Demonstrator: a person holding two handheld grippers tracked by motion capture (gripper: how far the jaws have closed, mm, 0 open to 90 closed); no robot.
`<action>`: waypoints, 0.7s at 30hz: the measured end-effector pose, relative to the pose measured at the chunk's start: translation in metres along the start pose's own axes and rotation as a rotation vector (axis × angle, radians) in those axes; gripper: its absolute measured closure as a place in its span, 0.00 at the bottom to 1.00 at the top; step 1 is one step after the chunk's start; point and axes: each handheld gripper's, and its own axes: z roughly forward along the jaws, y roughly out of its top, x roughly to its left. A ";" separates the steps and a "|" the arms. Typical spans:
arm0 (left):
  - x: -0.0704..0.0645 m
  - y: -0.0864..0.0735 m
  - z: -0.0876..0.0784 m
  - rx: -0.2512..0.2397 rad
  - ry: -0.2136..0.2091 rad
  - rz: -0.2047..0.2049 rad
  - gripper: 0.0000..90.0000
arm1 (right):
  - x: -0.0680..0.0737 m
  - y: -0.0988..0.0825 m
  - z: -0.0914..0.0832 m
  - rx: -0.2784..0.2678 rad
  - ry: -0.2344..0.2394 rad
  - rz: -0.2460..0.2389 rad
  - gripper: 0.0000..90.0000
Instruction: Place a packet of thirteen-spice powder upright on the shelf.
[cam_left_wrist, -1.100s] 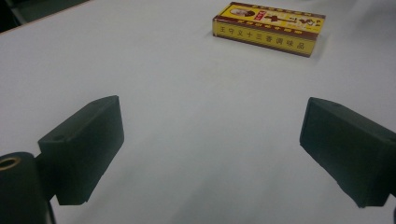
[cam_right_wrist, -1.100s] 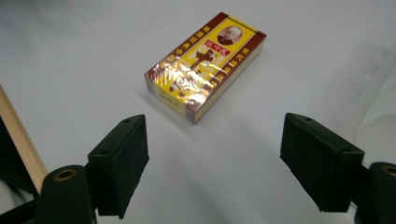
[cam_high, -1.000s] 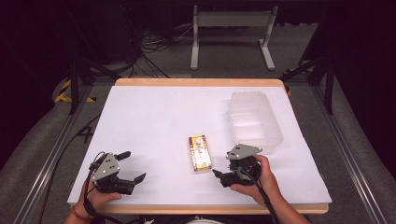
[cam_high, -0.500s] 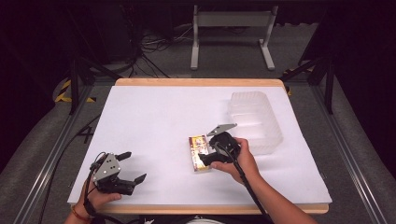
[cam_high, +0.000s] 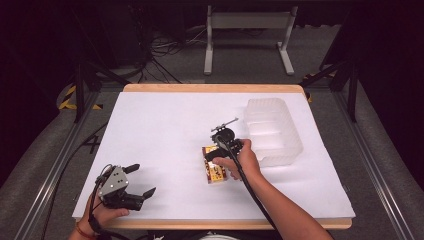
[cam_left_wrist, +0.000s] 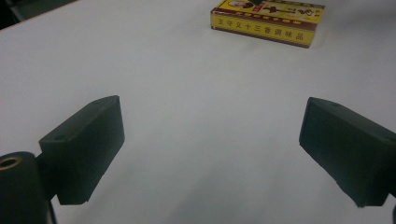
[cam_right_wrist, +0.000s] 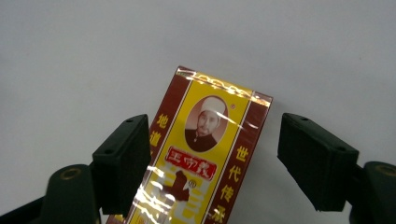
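right gripper view — box (cam_right_wrist: 205, 154) between right tool's (cam_right_wrist: 224, 163) closing jaws

Left gripper (cam_high: 134, 181): black body; grey three-cornered plate on top with small dark screw holes; two blocky matte-black jaws, one hole in each; black cable trailing; orange-red band at the wrist; right gripper (cam_high: 216, 153): black, round-bodied; thin grey plate; black cable along the bare forearm.
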 end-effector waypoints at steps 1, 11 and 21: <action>0.000 0.000 0.000 0.001 0.000 -0.001 0.08 | 0.000 0.002 0.002 0.009 0.009 0.020 0.29; -0.002 -0.002 -0.003 0.005 0.007 0.003 0.08 | 0.008 0.018 0.018 0.070 -0.038 0.043 0.26; -0.002 -0.001 -0.001 0.008 0.003 0.010 0.08 | 0.011 0.022 0.036 0.119 -0.078 0.062 0.25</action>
